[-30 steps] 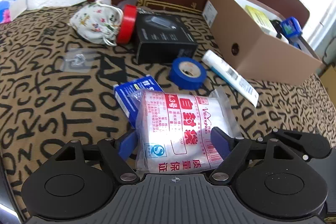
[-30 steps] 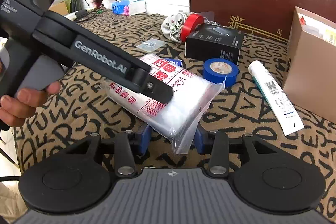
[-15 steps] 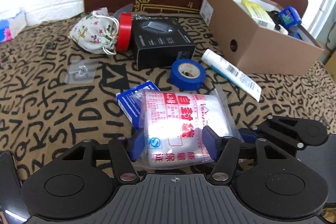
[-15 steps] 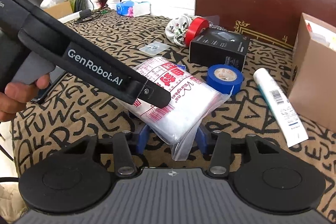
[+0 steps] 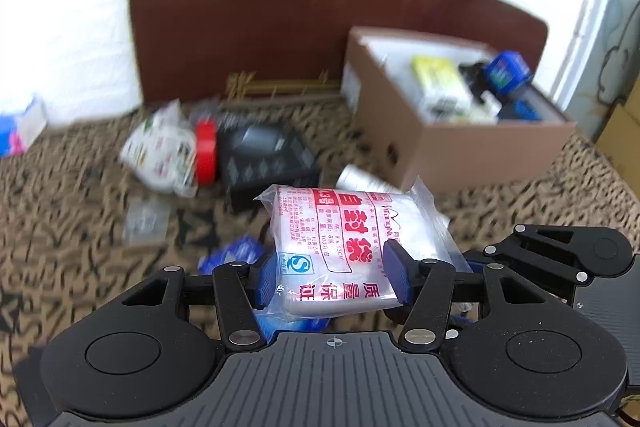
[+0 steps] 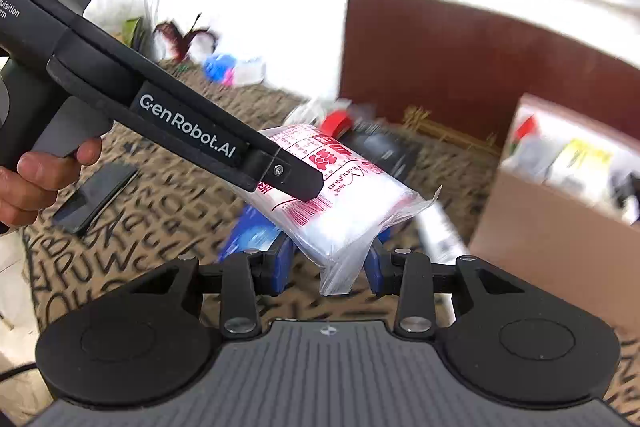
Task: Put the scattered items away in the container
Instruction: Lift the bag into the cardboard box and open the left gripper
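Note:
A clear packet of zip bags with red print [image 5: 344,247] is held off the patterned cloth between both grippers. My left gripper [image 5: 332,277] is shut on its near end. My right gripper [image 6: 332,261] is shut on its other, clear end [image 6: 344,227]. The left gripper's black body [image 6: 180,123] crosses the right wrist view. The brown cardboard box [image 5: 448,143] stands at the back right with several items in it; it also shows in the right wrist view [image 6: 552,227].
On the cloth lie a floral pouch [image 5: 160,155], red tape roll [image 5: 206,157], black box [image 5: 264,159], white tube [image 5: 360,181], blue packet [image 5: 232,255] and a clear hook packet [image 5: 146,221]. A dark headboard [image 5: 280,35] stands behind. A black phone [image 6: 96,195] lies left.
Both grippers have closed on the zip-bag packet and lifted it off the cloth, carrying it up and toward the box. The blue packet beneath it stayed on the cloth.

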`<action>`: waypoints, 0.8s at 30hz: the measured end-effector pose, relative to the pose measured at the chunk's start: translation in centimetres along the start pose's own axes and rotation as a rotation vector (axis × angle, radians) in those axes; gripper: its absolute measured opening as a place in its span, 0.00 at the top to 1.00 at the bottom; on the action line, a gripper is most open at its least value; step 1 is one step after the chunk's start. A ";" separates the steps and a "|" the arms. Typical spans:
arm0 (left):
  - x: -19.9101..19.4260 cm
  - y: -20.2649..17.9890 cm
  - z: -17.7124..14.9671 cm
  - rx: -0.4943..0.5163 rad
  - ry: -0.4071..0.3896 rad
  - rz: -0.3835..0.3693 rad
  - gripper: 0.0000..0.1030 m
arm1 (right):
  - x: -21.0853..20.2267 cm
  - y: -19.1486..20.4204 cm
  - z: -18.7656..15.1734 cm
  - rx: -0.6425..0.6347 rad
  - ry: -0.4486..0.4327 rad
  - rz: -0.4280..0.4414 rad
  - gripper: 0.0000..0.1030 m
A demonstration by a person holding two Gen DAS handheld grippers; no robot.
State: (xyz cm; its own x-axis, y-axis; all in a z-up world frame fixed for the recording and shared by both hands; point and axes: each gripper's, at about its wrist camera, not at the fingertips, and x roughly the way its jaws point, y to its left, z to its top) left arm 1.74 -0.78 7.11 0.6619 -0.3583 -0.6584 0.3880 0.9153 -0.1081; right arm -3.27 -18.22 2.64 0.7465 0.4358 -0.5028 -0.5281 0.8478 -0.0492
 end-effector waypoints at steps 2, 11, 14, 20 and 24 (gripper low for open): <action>0.1 -0.8 1.7 0.009 -0.029 -0.020 0.45 | -0.7 -1.3 0.9 0.006 -0.030 -0.033 0.59; 3.1 -5.3 9.8 0.078 -0.150 -0.091 0.45 | -1.8 -8.5 4.6 -0.011 -0.122 -0.209 0.59; 5.1 -6.2 12.2 0.074 -0.168 -0.117 0.45 | -1.0 -11.8 5.7 -0.003 -0.128 -0.244 0.59; 10.0 -7.0 16.7 0.053 -0.192 -0.148 0.44 | 1.3 -17.9 6.8 -0.027 -0.127 -0.285 0.59; 13.6 -6.4 19.1 0.021 -0.181 -0.170 0.44 | 3.3 -21.2 7.5 -0.052 -0.111 -0.283 0.59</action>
State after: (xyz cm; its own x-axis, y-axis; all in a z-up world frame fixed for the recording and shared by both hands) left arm 20.54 -15.06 13.08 0.6895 -0.5355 -0.4877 0.5154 0.8358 -0.1892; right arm 13.41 -32.46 8.47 0.9049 0.2173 -0.3661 -0.3108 0.9249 -0.2191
